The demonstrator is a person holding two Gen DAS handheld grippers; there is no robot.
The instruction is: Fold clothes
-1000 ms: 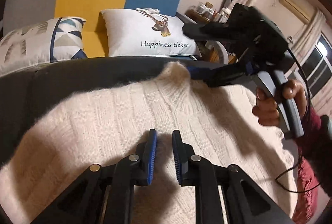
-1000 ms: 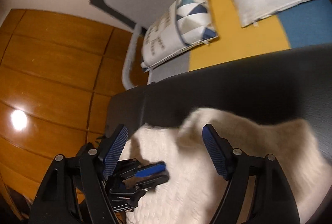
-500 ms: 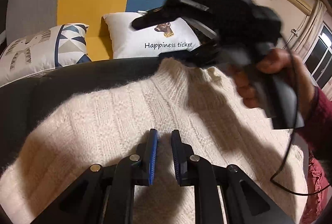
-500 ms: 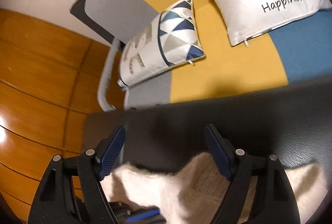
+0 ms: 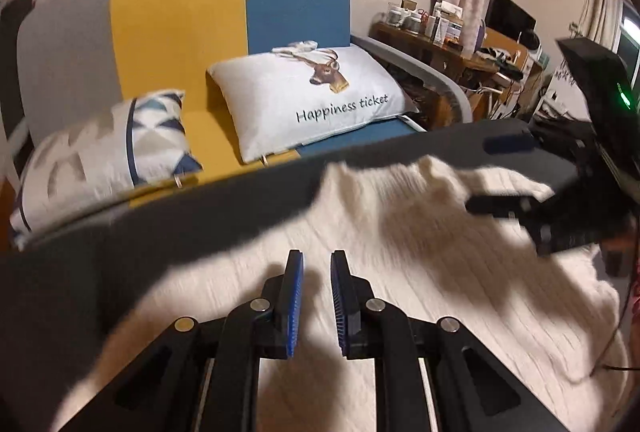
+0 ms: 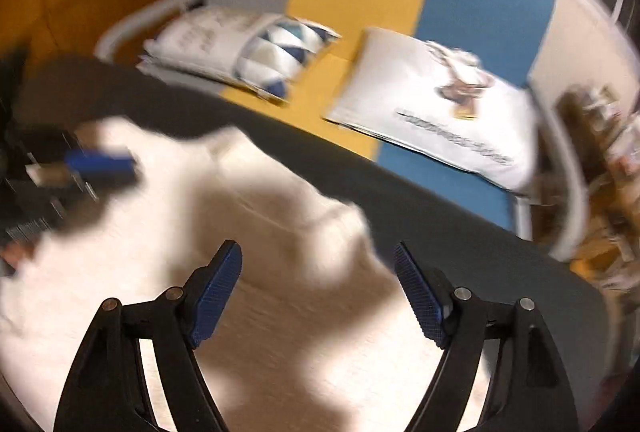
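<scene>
Our left gripper (image 5: 316, 302) has its jaws nearly together with a narrow gap and nothing pinched between them; it hangs just above the cream sweater (image 5: 400, 272). Our right gripper (image 6: 318, 296) is spread wide and empty, also over the sweater (image 6: 260, 252). The sweater lies spread on a dark table (image 5: 100, 252), reaching close to its far edge. Beyond the table stands a yellow and blue sofa (image 5: 200, 32) with a deer pillow (image 5: 312, 100) and a triangle-patterned pillow (image 5: 112, 152).
</scene>
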